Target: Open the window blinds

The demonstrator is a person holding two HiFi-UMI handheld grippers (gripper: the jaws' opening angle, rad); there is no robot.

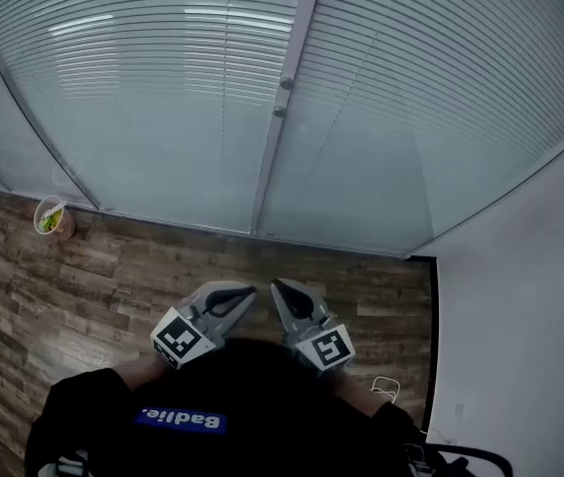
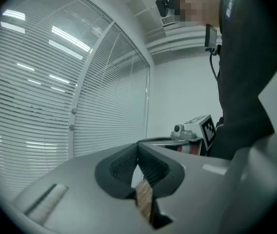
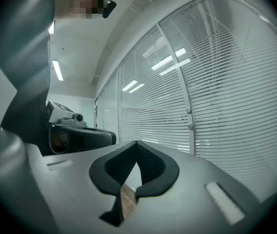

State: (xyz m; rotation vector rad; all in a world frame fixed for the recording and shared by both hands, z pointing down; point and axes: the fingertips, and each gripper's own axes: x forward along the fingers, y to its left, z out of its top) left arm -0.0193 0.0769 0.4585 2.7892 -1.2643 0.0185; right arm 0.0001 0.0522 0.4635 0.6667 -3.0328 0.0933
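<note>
White slatted blinds (image 1: 153,78) hang behind two glass panes, split by a grey upright post (image 1: 274,137). Two small round knobs (image 1: 284,84) sit on that post. They also show in the left gripper view (image 2: 73,112) and the right gripper view (image 3: 189,112). My left gripper (image 1: 249,291) and right gripper (image 1: 275,285) are held close to my body, well short of the glass, tips angled toward each other. Both are shut with nothing between the jaws, as seen on the left gripper (image 2: 138,145) and the right gripper (image 3: 136,143).
The floor (image 1: 93,276) is wood plank. A small cup (image 1: 52,217) with something green stands by the glass at the left. A white wall (image 1: 520,306) closes the right side. A thin white cable (image 1: 386,386) lies near my right arm.
</note>
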